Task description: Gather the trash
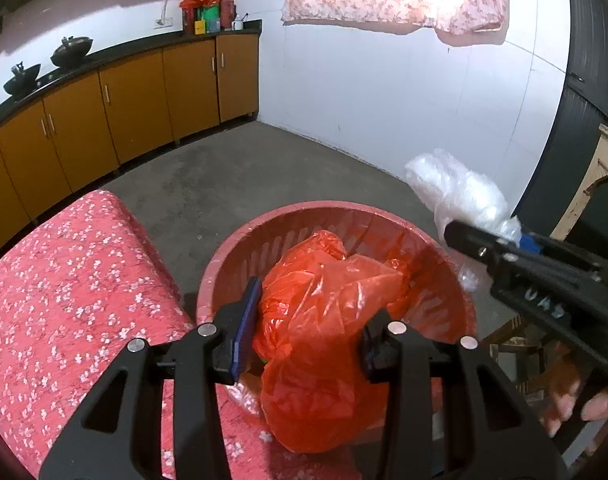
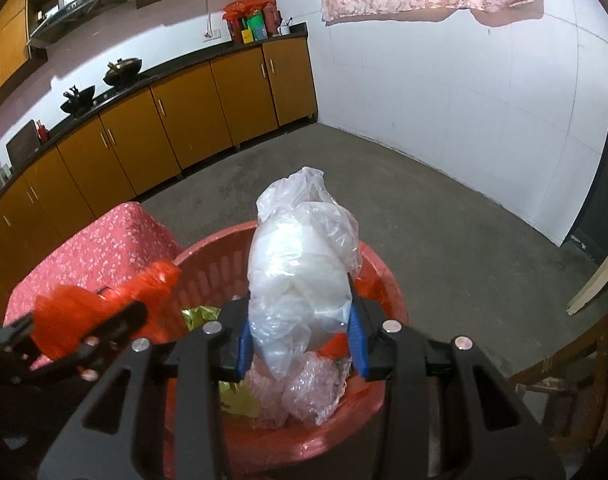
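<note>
Your left gripper (image 1: 312, 320) jaws clamp one crinkled red plastic bag (image 1: 324, 320); your right gripper (image 2: 299, 340) jaws clamp one clear plastic bag (image 2: 299, 272), both above one round slatted red basket (image 2: 207, 268) at 6 o'clock.

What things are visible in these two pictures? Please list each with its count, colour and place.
basket: one, red, on the floor beside the cloth.
red plastic bag: one, over the basket, in the left gripper.
clear plastic bag: one, whitish, over the basket, in the right gripper.
floral cloth: one, pink-red, left of the basket.
woks: two, dark, on the counter.
cabinets: orange-brown, along the wall.
left gripper: black, blue pads.
right gripper: black, blue pads.
</note>
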`<act>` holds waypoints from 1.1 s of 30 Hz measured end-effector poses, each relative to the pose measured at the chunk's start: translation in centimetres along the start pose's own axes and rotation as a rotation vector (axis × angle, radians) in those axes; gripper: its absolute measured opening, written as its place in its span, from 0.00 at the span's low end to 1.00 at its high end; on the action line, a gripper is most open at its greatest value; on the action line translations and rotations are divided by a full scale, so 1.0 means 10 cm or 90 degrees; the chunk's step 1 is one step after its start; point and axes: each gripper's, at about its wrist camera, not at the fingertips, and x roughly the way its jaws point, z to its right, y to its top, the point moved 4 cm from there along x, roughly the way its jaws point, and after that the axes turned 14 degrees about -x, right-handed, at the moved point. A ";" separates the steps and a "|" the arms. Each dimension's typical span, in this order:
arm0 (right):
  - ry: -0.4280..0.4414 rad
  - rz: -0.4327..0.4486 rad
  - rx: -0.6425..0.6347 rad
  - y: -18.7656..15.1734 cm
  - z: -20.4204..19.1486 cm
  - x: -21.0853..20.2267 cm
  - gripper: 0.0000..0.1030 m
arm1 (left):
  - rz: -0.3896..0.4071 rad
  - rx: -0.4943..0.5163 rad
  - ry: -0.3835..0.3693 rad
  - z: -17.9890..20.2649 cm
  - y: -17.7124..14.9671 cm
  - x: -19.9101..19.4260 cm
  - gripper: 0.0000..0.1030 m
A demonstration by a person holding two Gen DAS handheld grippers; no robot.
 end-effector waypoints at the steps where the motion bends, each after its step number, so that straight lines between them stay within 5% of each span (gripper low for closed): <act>1: 0.006 0.003 0.001 0.02 0.00 -0.01 0.39 | -0.002 0.001 0.001 0.01 -0.01 0.03 0.42; 13: 0.056 0.021 0.029 0.03 0.02 0.00 0.56 | -0.017 -0.031 0.004 -0.16 -0.06 0.10 0.65; 16: 0.043 0.037 0.026 0.01 0.04 -0.11 0.70 | -0.006 -0.043 0.017 -0.27 -0.05 0.03 0.70; 20: -0.017 0.096 -0.011 0.00 -0.03 -0.45 0.95 | 0.044 -0.053 0.052 -0.46 -0.07 -0.27 0.85; 26: -0.117 0.155 -0.082 -0.09 -0.38 -1.03 0.96 | 0.162 -0.044 0.109 -0.67 -0.22 -1.03 0.98; 33: -0.134 0.188 -0.093 -0.40 -0.72 -1.52 0.96 | 0.247 -0.046 0.157 -0.82 -0.52 -1.87 0.98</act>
